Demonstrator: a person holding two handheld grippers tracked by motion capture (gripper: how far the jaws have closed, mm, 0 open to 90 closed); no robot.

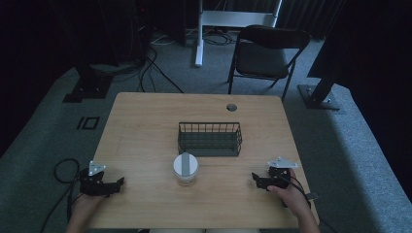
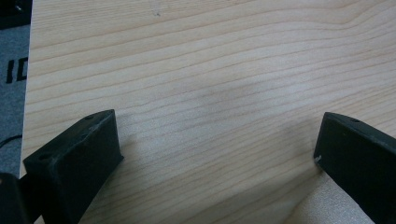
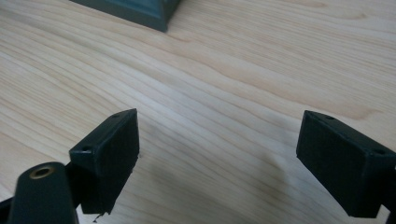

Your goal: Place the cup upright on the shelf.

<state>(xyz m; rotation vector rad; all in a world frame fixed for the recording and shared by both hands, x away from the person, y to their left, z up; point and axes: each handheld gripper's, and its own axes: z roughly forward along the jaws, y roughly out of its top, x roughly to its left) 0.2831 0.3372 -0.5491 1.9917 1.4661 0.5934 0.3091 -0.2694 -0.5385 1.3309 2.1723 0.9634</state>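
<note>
Table [image 1: 145, 126]: pale wood, dim room.
Jar [image 1: 185, 169]: upright, near edge centre, just before basket [image 1: 209, 139].
Left gripper [image 1: 118, 184]: jaws apart, empty, facing jar.
Right gripper [image 1: 256, 179]: jaws apart, empty; about equally near.

The high view looks forward and down from above the near edge of the table [image 1: 145, 126], taking in the floor beyond. Each gripper view sits close over the tabletop, looking along its jaws; the right one shares the wire basket [image 3: 135, 11] corner, upper left, with the high view [image 1: 210, 139].
</note>
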